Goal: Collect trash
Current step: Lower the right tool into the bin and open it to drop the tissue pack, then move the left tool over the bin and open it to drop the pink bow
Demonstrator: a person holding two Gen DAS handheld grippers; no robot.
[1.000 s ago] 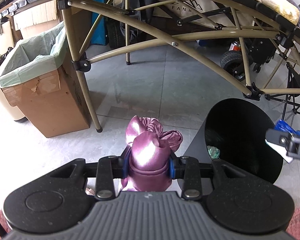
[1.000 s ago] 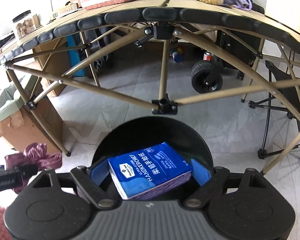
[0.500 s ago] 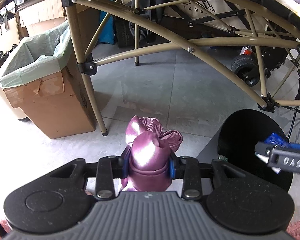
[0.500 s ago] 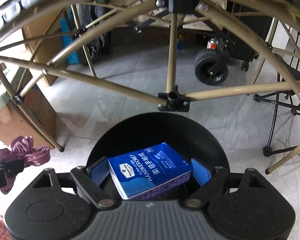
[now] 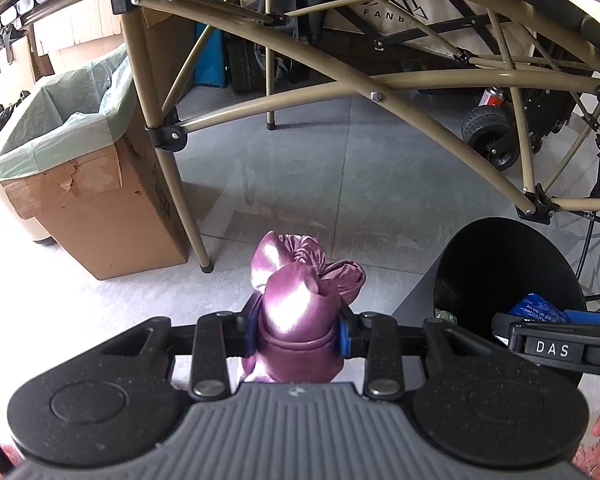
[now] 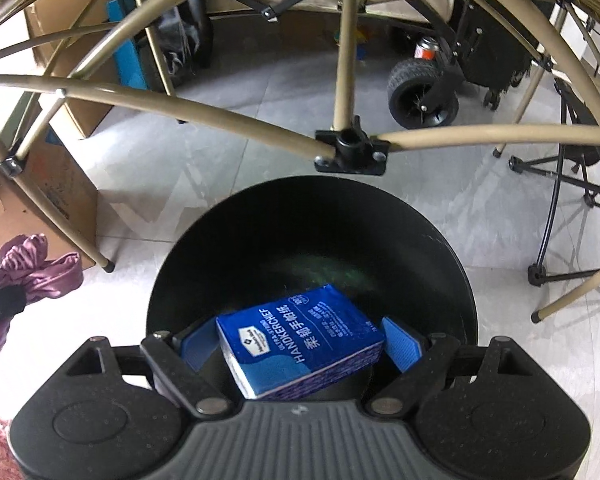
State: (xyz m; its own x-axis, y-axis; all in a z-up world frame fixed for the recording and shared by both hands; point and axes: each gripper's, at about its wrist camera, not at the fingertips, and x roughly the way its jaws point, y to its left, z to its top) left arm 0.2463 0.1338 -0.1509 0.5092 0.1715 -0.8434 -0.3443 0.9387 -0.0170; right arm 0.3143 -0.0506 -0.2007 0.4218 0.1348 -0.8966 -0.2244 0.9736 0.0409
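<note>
Right gripper [image 6: 300, 344] lower over black bin [image 6: 452, 248], clamping tissue pack [image 6: 300, 340] | left gripper [image 5: 298, 330] pinching purple cloth [image 5: 296, 312] | bin contents obscured

purple cloth [image 5: 296, 308]: glossy satin | bin [image 6: 440, 240]: smooth black plastic | box [image 5: 100, 216]: matt cardboard

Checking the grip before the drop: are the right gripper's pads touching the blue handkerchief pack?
Cannot tell. In the right wrist view the blue handkerchief pack sits between the right gripper's pads, but neither contact is plainly visible.

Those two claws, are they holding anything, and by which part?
Left gripper squeezes the crumpled purple fabric round its lower middle. Right gripper holds the blue tissue pack by its two ends.
</note>
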